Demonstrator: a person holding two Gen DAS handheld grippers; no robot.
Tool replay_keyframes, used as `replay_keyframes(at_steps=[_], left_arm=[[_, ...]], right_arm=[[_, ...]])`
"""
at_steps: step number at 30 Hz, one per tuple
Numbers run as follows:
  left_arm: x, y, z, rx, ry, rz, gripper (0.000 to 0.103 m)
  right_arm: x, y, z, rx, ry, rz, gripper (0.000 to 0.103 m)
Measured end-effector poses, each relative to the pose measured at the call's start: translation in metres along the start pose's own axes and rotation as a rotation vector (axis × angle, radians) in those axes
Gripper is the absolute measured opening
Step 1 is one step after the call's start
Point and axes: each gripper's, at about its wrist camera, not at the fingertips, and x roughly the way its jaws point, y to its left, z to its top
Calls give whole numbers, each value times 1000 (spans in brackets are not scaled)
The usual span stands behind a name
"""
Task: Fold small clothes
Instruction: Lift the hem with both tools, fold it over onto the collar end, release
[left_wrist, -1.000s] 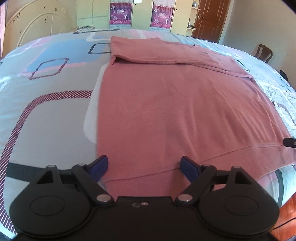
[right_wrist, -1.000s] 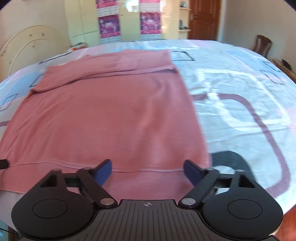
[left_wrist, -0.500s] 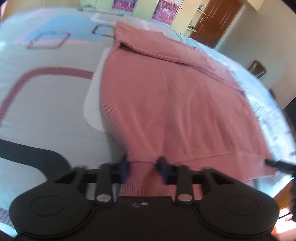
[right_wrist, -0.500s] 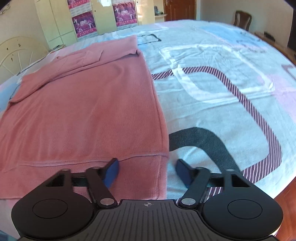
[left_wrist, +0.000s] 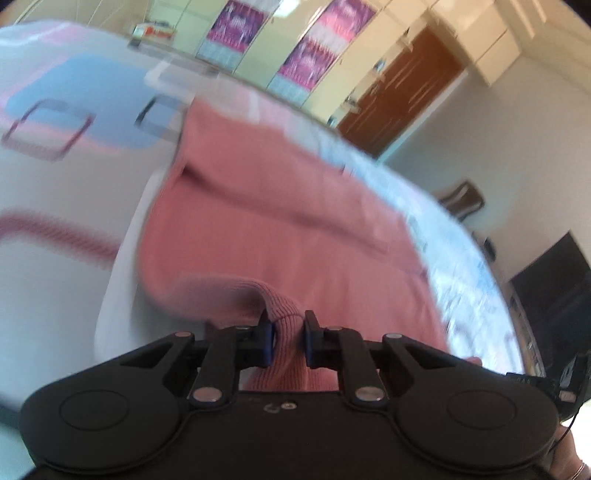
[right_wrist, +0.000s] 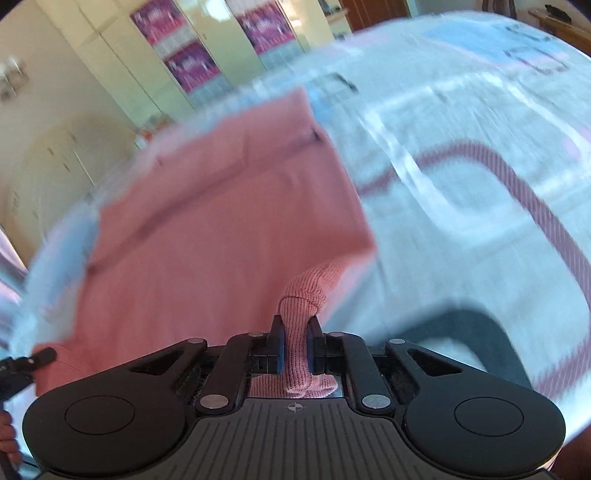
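Your left gripper (left_wrist: 286, 334) is closing on the near hem of the pink knit garment (left_wrist: 280, 221) spread on the bed (left_wrist: 66, 192); your right gripper (right_wrist: 295, 345) is clamped on the hem's other corner. Soft, light, stretchy: it will likely sag between grips, so hold the ribbed corners.

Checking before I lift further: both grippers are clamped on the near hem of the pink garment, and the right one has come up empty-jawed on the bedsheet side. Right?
Not quite. The right gripper is not empty: the right wrist view shows pink garment hem pinched between its pads. The left gripper also grips the hem.
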Motion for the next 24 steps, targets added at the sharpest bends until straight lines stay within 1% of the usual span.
replay_keyframes(at_steps=[3,5,7,10,14,16,18,21,22,24], left_arm=[[9,-6,35,5,-61,-13,14],[22,-10,61,15,-105,-4,14],[40,-12,88,4,-140,5,14],[71,-14,124,-15,-174,26,14],[109,-13,161,-28,-197,65,14],[131,-10,177,-31,-196,107,14],[154,1,190,-65,-175,148,14],[184,13,192,-56,-123,230,16],[192,16,192,-48,-107,252,20],[200,22,193,-35,-95,285,32]], right_arm=[[6,9,43,16,-56,50,10],[17,17,77,10,-96,58,10],[31,22,108,20,-133,62,10],[63,26,160,70,-159,80,10],[113,35,214,66,-165,61,10],[138,38,235,71,-154,54,10],[166,37,254,99,-127,43,10],[202,27,264,145,-72,24,11],[211,24,266,148,-58,8,11],[218,20,267,137,-60,-10,21]])
